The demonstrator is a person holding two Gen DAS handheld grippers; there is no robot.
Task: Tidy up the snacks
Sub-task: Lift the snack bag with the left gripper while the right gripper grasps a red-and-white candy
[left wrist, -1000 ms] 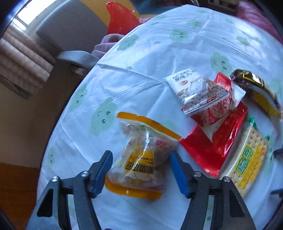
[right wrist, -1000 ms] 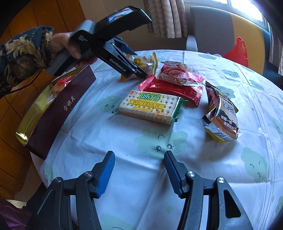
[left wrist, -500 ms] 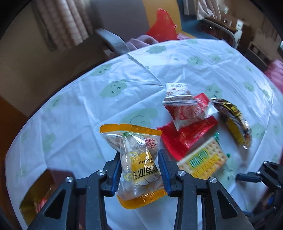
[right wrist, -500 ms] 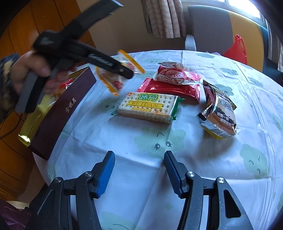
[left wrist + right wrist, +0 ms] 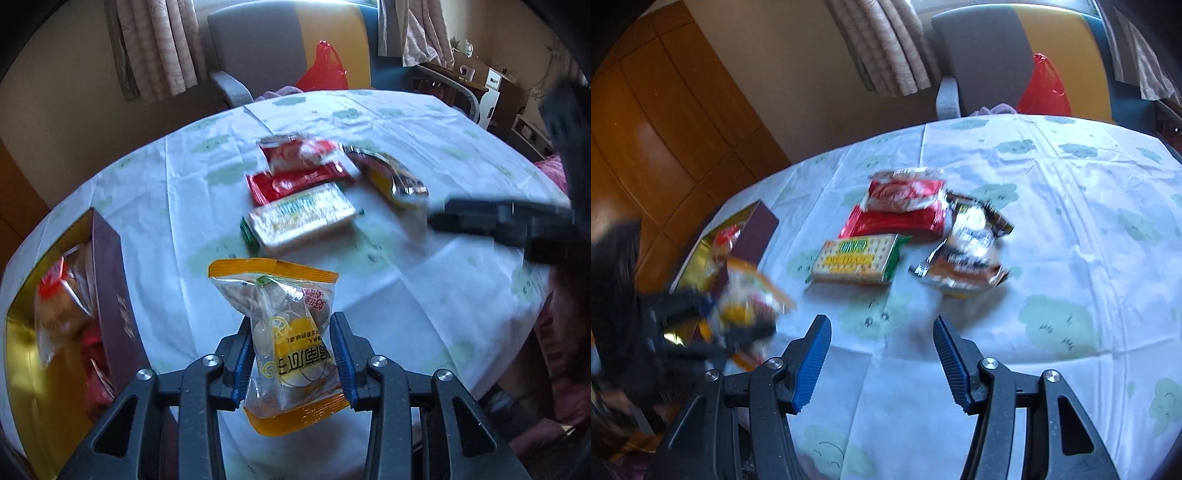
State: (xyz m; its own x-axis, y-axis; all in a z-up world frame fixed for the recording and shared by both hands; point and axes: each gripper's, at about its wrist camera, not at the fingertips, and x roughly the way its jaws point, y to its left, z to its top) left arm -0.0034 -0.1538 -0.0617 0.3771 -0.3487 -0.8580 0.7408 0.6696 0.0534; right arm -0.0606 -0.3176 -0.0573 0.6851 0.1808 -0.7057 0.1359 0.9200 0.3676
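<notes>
My left gripper (image 5: 291, 354) is shut on a clear snack bag with orange ends (image 5: 284, 332) and holds it above the near table edge, right of the open gold-lined box (image 5: 44, 354). It shows blurred in the right wrist view (image 5: 746, 299). My right gripper (image 5: 881, 350) is open and empty above the tablecloth. On the table lie a cracker pack (image 5: 858, 260), a red packet (image 5: 890, 221), a red-and-white peanut bag (image 5: 905, 190) and a dark foil packet (image 5: 967, 254).
The box with a maroon lid (image 5: 114, 306) holds several snacks at the table's left edge. A grey and yellow chair (image 5: 997, 55) with a red plastic bag (image 5: 1043, 88) stands behind the round table (image 5: 1089, 206). A wooden cabinet (image 5: 665, 122) is at left.
My left gripper closed on the orange-ended bag, lifted it off the table and carried it left and back toward the box. My right gripper stayed open and swung its view.
</notes>
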